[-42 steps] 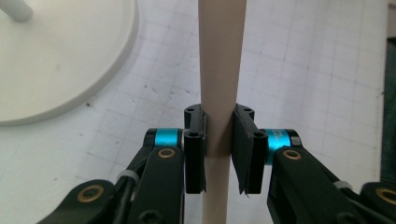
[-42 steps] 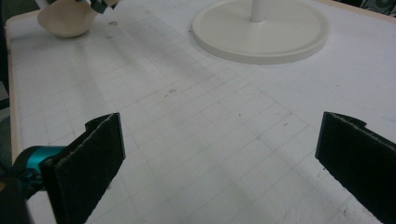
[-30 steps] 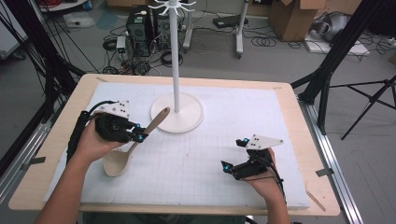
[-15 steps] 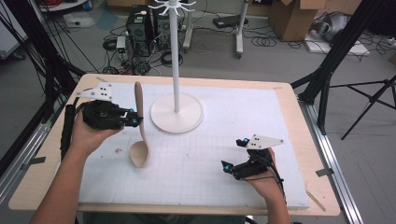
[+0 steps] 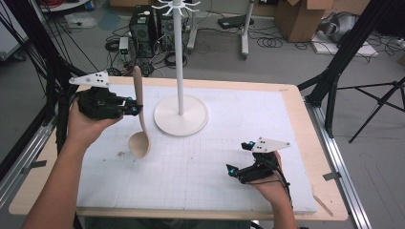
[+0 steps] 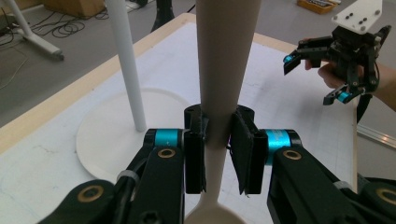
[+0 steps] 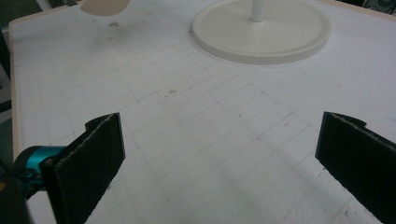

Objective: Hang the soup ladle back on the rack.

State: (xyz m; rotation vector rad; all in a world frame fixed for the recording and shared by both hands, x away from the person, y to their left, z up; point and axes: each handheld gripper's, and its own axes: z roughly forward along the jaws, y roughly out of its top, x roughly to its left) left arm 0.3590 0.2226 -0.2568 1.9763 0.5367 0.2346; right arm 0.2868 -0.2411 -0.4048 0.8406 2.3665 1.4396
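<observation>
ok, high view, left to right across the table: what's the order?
left gripper shut on the spoon → wooden spoon, held upright with its bowl down → white stand with its round base → right gripper, fingers open, low over the white mat.

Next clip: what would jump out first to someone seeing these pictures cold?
First, the pale wooden spoon held nearly upright above the table's left side, bowl down, its handle clamped in the left gripper. Next, the tall white stand on its round base at the middle back of the white mat, hooks at its top. The right gripper rests at the front right with its jaws open and nothing between them.
</observation>
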